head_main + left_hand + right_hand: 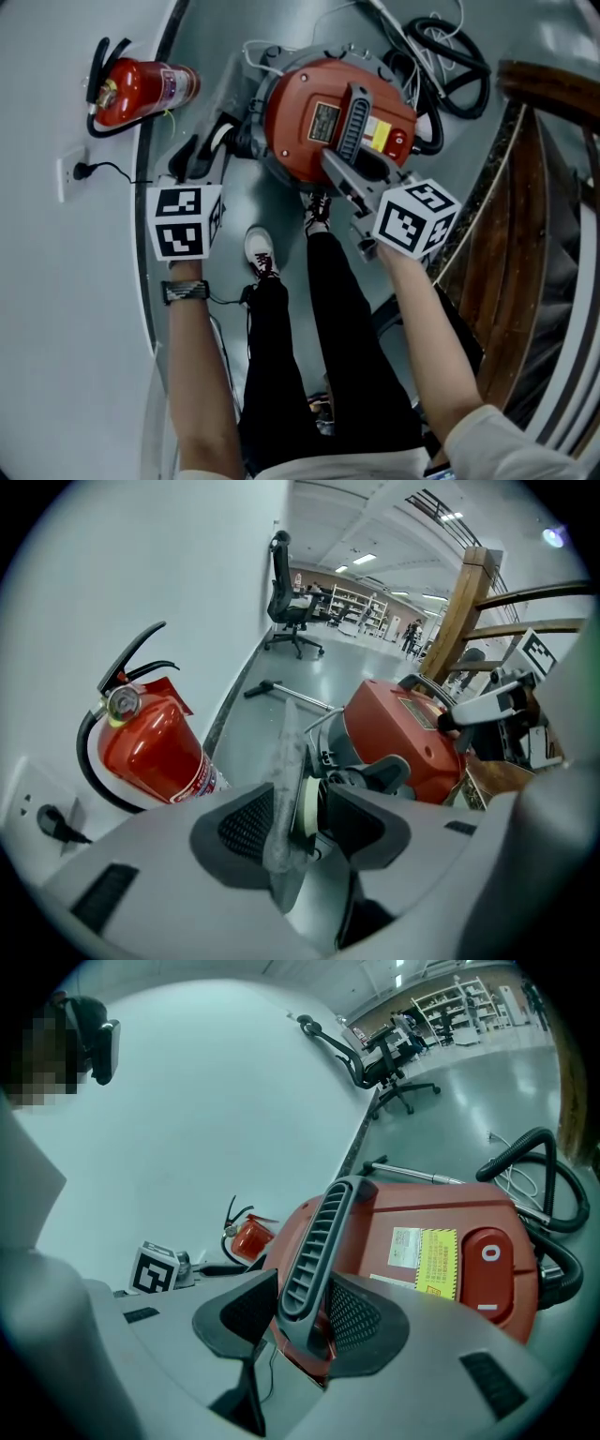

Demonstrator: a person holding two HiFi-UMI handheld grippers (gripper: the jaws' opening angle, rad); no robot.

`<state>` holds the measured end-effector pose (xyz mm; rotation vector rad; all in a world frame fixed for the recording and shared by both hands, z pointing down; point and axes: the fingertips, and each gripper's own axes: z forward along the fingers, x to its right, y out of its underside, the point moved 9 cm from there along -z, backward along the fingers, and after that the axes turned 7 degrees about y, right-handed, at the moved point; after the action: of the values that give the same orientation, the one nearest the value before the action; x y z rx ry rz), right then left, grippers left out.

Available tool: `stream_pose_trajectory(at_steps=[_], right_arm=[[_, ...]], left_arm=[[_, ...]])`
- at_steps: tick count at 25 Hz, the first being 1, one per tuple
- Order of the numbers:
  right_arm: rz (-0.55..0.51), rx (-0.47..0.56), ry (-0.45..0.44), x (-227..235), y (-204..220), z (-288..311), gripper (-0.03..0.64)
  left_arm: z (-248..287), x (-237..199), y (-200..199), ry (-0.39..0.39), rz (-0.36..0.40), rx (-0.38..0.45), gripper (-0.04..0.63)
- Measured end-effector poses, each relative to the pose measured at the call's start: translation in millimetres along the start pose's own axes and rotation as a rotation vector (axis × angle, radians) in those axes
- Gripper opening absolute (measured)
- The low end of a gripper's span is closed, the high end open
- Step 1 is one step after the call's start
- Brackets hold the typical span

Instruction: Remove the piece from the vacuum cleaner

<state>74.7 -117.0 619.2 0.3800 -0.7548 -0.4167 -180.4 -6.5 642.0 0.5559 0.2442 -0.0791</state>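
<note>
The red vacuum cleaner [305, 127] [403, 738] [441, 1232] stands on the grey floor. My right gripper [339, 167] [314, 1312] is shut on its dark ribbed carry handle [352, 117] [319, 1241], with a pad pressed on each side. At the vacuum's left side, by the inlet, my left gripper [204, 145] [300, 808] stands open. A dusty grey piece [284, 789] with a cream ring [306, 808] stands between its jaws, close to the left pad. Whether this piece is still joined to the dark inlet fitting [370, 775] I cannot tell.
A red fire extinguisher [141, 89] [150, 747] lies by the white wall, near a wall socket [67, 173]. A black hose [450, 66] [534, 1176] coils behind the vacuum. A wooden railing [525, 187] [459, 602] is at the right. The person's legs [319, 328] stand just before the vacuum.
</note>
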Motion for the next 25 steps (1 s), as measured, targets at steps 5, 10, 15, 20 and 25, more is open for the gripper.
stream_pose_trajectory(at_steps=[5,10,15,20,25], right_arm=[[-0.009,-0.006,-0.002,0,0,0,0.169],[-0.017,-0.007,-0.014,0,0,1,0.17],[-0.018,-0.001,-0.017,0,1,0,0.17],[-0.024,0.0,-0.025,1,0,1,0.17],[-0.031,0.002,-0.029,1,1,1,0.17]], left_arm=[[11,-3,-20,0.018,0.066,-0.025,0.176],[25,-10,-30,0.055,0.054,-0.08,0.176],[29,-10,-28,0.055,0.05,-0.088,0.155],[31,-8,-27,0.067,0.036,-0.078,0.123],[32,-9,-26,0.101,0.01,-0.078,0.063]])
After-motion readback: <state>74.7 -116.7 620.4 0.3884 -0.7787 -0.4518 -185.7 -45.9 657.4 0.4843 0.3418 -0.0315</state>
